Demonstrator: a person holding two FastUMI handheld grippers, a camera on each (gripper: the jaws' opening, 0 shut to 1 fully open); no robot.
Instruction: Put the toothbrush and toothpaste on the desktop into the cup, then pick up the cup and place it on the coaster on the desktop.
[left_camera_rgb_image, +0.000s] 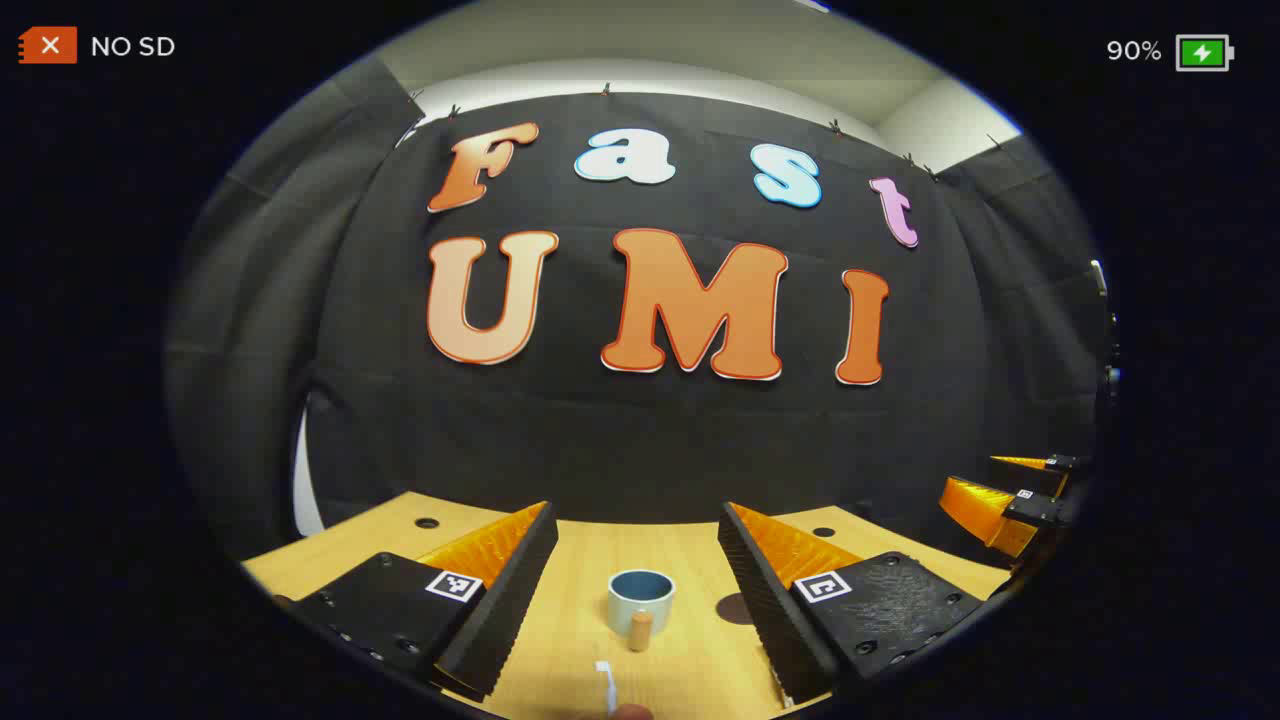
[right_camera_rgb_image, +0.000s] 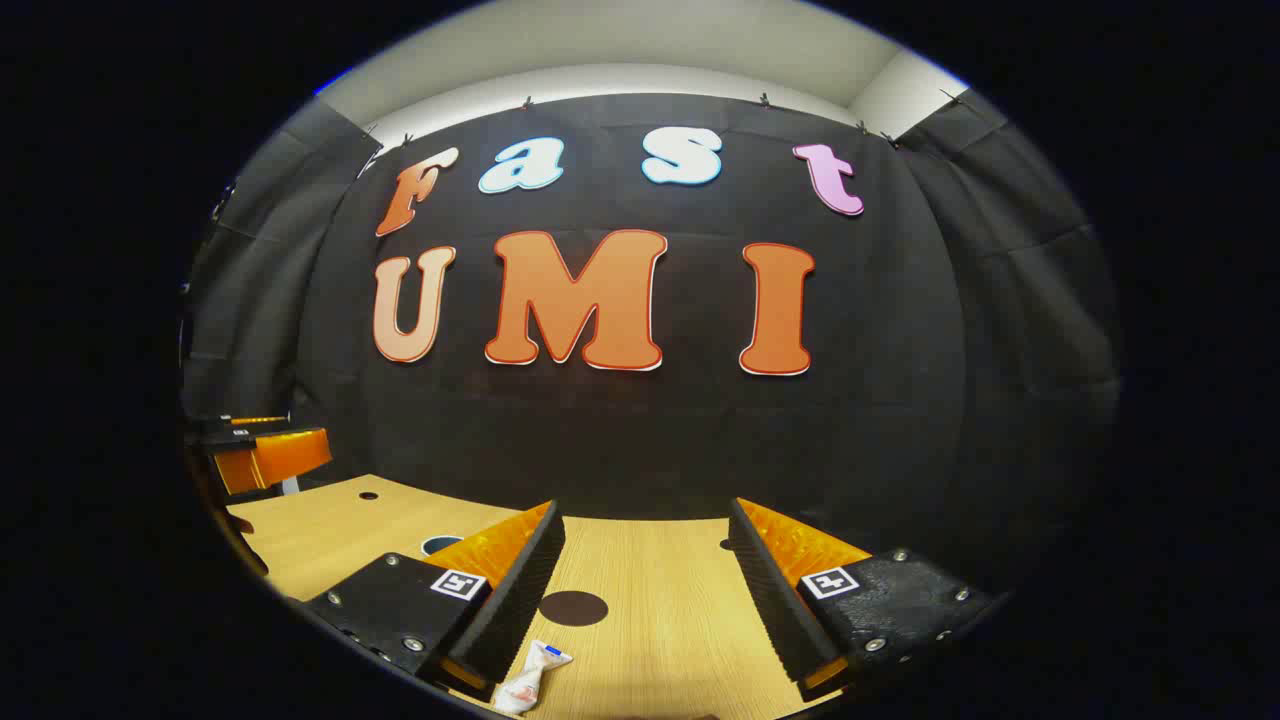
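We took the cup (left_camera_rgb_image: 641, 598) as our landmark on the wooden desktop (left_camera_rgb_image: 570, 640). It stood upright, open mouth up, straight ahead of the left gripper (left_camera_rgb_image: 637, 590), whose jaws were spread wide with nothing between them. The cup's rim also peeked out (right_camera_rgb_image: 441, 544) to the left of the right gripper (right_camera_rgb_image: 645, 590), whose jaws were likewise spread and empty.

The coaster (right_camera_rgb_image: 573, 607), a dark flat disc, lay to the right of the cup, bare, directly ahead of the right gripper. We judged the cup rigid, glazed and fairly heavy, so it might slip; a pinch across its wall near the rim would suit it best.

The toothpaste (right_camera_rgb_image: 527, 680) lay nearer us than the coaster, beside the right gripper's left finger. It looked crumpled and soft, so we would take it across its flatter middle, gently.

The toothbrush (left_camera_rgb_image: 605, 682) lay just in front of the cup, its white head towards the cup, close to a small wooden peg-like piece (left_camera_rgb_image: 641, 628) whose nature we could not tell. Light, thin and stiff, it wanted a grip across the handle.
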